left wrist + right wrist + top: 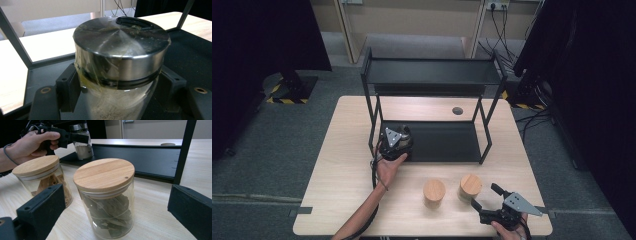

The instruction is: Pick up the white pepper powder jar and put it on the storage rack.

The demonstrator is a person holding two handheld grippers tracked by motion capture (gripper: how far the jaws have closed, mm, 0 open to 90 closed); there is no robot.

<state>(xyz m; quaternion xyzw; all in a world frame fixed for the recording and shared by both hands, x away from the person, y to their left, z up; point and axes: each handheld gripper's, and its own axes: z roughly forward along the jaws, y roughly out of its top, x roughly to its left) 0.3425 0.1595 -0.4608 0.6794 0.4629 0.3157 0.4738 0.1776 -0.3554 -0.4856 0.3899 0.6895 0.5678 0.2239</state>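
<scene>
A glass jar with a steel lid (120,42) holds pale powder, and my left gripper (117,92) is shut on it, a jaw pressed to each side just below the lid. In the high view that left gripper (398,140) is at the left end of the black rack's lower shelf (447,142). In the right gripper view the same steel-lidded jar (82,143) stands upright on that shelf. My right gripper (486,197) is open near the table's front right. Its jaws stand wide before a wood-lidded jar of dark leaves (105,195), not touching it.
A second wood-lidded jar (434,192) with brown pieces stands left of the leaf jar (470,187). The rack's upper shelf (432,72) is bare and its thin posts (488,135) frame the lower one. A round hole (457,110) is in the tabletop behind the rack.
</scene>
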